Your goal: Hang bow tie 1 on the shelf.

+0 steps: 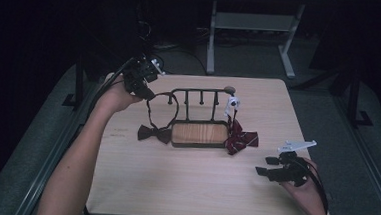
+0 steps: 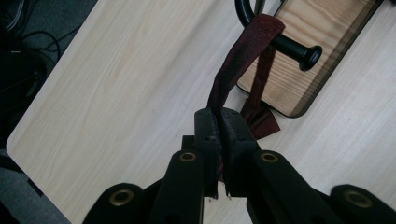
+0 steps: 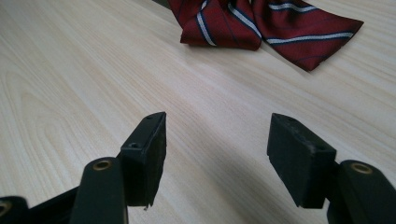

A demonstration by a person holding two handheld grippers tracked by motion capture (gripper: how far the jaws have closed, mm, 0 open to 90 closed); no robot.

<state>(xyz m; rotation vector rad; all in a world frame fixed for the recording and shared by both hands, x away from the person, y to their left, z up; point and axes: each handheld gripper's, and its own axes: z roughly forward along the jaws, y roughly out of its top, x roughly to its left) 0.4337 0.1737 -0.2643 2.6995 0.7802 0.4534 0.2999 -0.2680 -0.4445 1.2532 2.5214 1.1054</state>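
1. In the high view the dark maroon bow tie (image 1: 154, 133) reads almost black. Its thin neck strap (image 1: 152, 105) is hard to follow where it meets the left gripper (image 1: 141, 84), whose jaw tips are lost against the dark body.
2. In the left gripper view the rack's far end is cut off by the top edge, and part of the strap sits hidden between the pads.
3. The left gripper is clamped on that strap, jaws almost together with the cloth pinched between them.
4. The strap (image 2: 243, 56) is a flat ribbon of matt woven cloth. It loops over a black knob-ended metal peg (image 2: 299, 51), while the bow lies on the table just left of the rack.
5. The black metal rack with a varnished wooden base (image 1: 199, 133) stands mid-table on the pale wood-grain table (image 1: 183, 187).
6. A red bow tie with white and navy stripes (image 3: 266, 23), slightly glossy, lies at the rack's right end.
7. The right gripper (image 3: 217, 154) rests low near the table with jaws wide apart and nothing between them.
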